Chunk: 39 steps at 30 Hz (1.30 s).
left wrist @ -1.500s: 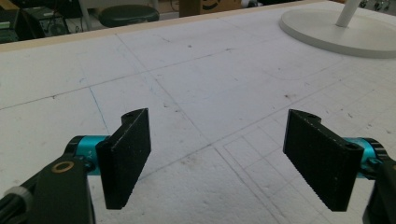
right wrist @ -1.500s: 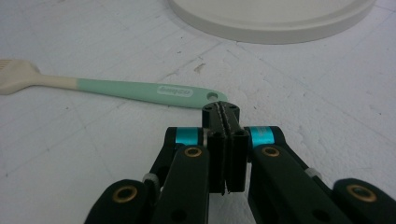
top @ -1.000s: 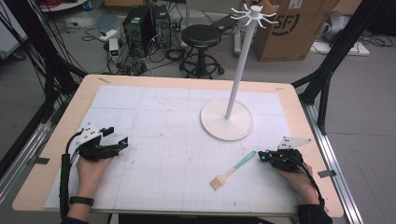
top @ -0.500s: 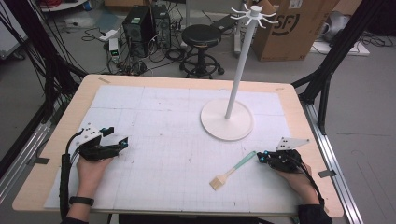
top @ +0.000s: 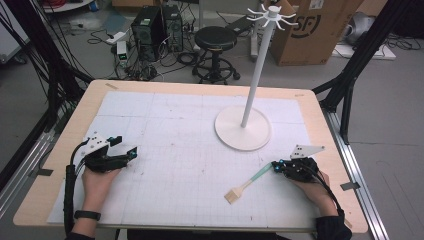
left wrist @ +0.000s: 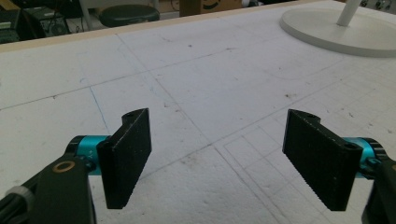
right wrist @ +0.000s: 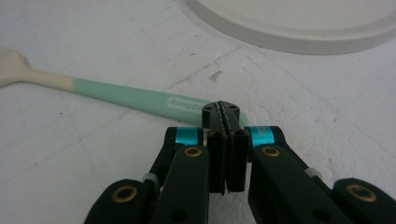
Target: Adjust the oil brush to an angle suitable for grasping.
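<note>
1. Green and cream, the brush (top: pixel 247 185) lies flat on the white grid mat (top: pixel 190 150) of the desk (top: pixel 55 165), at the near right part, with its cream head toward the near left and its green handle toward the right.
2. We see the right tongs (top: pixel 276 166) at the green end of the handle. In the right gripper view the two black jaws stand pressed together, closed, with nothing between them, and the handle end (right wrist: pixel 187 103) lies just behind their tips; we cannot tell if they touch it.
3. We see the left tongs (top: pixel 127 146) at the near left side of the desk, well apart from the brush. In the left gripper view the jaws are wide open and only bare mat shows between them.
4. White, the stand (top: pixel 243 127) has its round base on the mat, far from the brush and a little to the right of the middle, and its thin pole rises to a crown of hooks.
5. Both hands rest low on the desk.
</note>
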### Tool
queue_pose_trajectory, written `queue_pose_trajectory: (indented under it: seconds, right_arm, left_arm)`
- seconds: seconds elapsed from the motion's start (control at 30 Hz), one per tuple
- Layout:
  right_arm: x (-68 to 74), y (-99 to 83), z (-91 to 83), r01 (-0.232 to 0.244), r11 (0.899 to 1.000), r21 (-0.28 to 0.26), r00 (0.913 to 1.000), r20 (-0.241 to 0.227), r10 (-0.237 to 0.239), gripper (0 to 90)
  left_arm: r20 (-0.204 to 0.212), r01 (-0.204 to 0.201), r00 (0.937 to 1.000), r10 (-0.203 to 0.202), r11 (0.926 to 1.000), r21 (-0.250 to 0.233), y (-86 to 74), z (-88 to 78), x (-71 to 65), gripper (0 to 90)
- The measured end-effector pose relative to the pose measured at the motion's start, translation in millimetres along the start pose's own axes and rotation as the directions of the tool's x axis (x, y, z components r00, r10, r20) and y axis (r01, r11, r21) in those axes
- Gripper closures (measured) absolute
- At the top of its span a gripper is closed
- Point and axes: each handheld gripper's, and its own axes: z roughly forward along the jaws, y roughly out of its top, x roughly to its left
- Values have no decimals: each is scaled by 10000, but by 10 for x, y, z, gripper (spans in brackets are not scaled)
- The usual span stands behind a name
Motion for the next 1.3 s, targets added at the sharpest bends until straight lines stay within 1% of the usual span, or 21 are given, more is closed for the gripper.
queue_pose_trajectory:
  seconds: [0.2, 0.3, 0.33, 0.37, 0.4, 0.43, 0.47, 0.6, 0.7, 0.73, 0.8, 0.87, 0.9, 1.0, 1.1, 1.27, 1.3]
  right_arm:
    - [-14, 33, 38, -17, 10000, -8, 10000, -16, 17, 898]
    - [-15, 72, 79, 8, 10000, 7, 10000, -15, -8, 898]
    - [-5, 119, 132, 40, 10000, 20, 9999, -103, -40, 898]
    - [-5, 119, 132, 40, 10000, 20, 9999, -103, -40, 898]
    - [16, 168, 191, 159, 9999, 68, 9996, -215, -158, 898]
    - [16, 168, 191, 159, 9999, 68, 9996, -215, -158, 898]
    - [33, 214, 241, 269, 9996, 42, 9994, -230, -268, 898]
    - [76, 290, 339, 347, 9994, 39, 9984, -442, -345, 898]
    - [97, 323, 369, 433, 9991, 39, 9981, -451, -431, 898]
    - [110, 343, 392, 485, 9988, 37, 9973, -561, -482, 898]
    - [146, 373, 429, 548, 9985, 65, 9968, -581, -543, 898]
    - [173, 419, 480, 707, 9975, 52, 9954, -651, -703, 898]
    - [173, 419, 480, 707, 9975, 52, 9954, -651, -703, 898]
    - [227, 492, 562, 878, 9961, 69, 9927, -832, -870, 898]
    - [253, 522, 592, 869, 9962, 114, 9920, -932, -855, 898]
    - [322, 616, 708, 1022, 9947, 86, 9883, -1151, -1005, 898]
    - [322, 616, 708, 1022, 9947, 86, 9883, -1151, -1005, 898]
  left_arm:
    - [4, 19, 10000, -19, 10000, -11, 0, 2, 1, 244]
    - [8, 23, 10000, -23, 10000, -9, 0, 2, 2, 246]
    - [8, 24, 10000, -24, 10000, -7, 0, 2, 3, 247]
    - [8, 25, 10000, -25, 10000, -8, 0, 2, 3, 247]
    - [8, 22, 10000, -22, 10000, -7, 0, 2, 2, 247]
    - [10, 20, 10000, -20, 10000, -10, 0, 2, 1, 247]
    - [8, 22, 10000, -22, 10000, -8, 0, 3, 0, 248]
    - [21, 21, 10000, -21, 10000, -8, 0, 2, 3, 248]
    - [33, 22, 10000, -22, 10000, -12, 0, 2, 1, 248]
    - [36, 23, 10000, -23, 10000, -6, 0, 2, 1, 248]
    - [33, 27, 10000, -27, 10000, -10, 0, 2, 3, 248]
    - [36, 30, 10000, -29, 10000, -11, 0, 3, 3, 248]
    - [39, 6, 10000, -6, 10000, 5, 0, 1, 4, 248]
    - [42, 30, 10000, -30, 10000, -5, 0, 3, 1, 248]
    - [42, 16, 10000, -16, 10000, 1, 0, 2, 3, 248]
    - [49, 34, 10000, -34, 10000, -7, 0, 3, 1, 249]
    - [47, 12, 10000, -12, 10000, 11, 0, 2, 3, 249]
